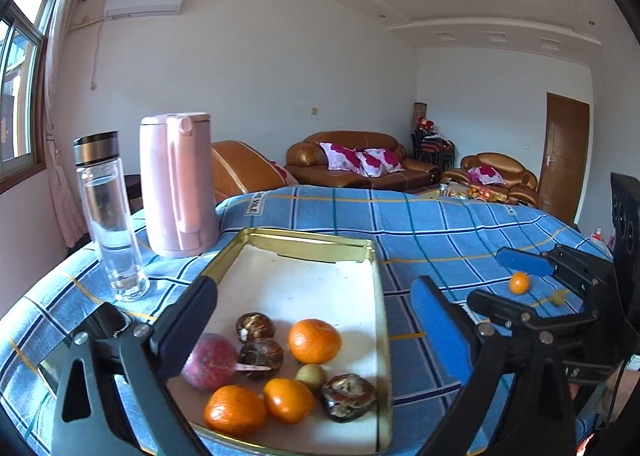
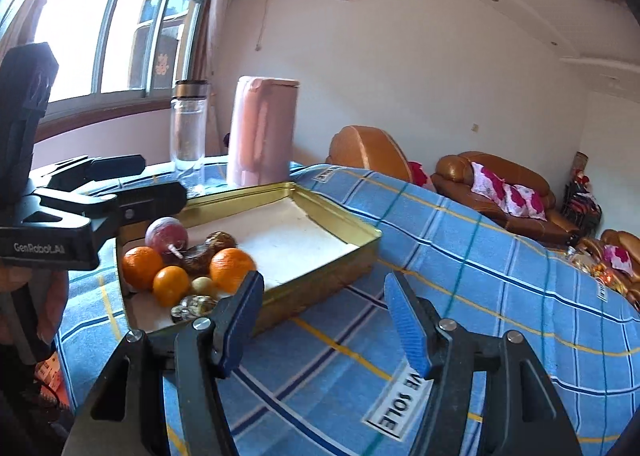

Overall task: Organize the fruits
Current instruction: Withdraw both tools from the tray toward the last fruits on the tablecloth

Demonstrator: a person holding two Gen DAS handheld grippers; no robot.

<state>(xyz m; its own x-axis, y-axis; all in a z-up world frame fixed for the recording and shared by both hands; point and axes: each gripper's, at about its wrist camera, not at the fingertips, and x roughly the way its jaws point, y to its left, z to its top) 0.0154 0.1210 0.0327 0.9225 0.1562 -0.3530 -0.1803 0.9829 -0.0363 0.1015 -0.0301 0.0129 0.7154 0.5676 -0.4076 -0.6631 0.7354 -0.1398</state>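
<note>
A gold tin tray (image 1: 380,296) lined with white paper sits on the blue checked cloth. It holds three oranges (image 1: 315,341), a red apple (image 1: 210,362), several dark brown fruits (image 1: 347,396) and a small green fruit (image 1: 311,376). My left gripper (image 1: 316,320) is open and empty above the tray's near end. A small orange (image 1: 519,282) and a small yellow fruit (image 1: 557,298) lie on the cloth to the right. My right gripper (image 1: 496,280) is open near them; in its own view the right gripper (image 2: 324,320) hovers over bare cloth beside the tray (image 2: 320,256).
A glass water bottle (image 1: 110,224) and a pink kettle (image 1: 176,184) stand behind the tray at the left. A dark phone (image 1: 80,340) lies on the cloth at the near left. Brown sofas (image 1: 360,164) stand behind the table.
</note>
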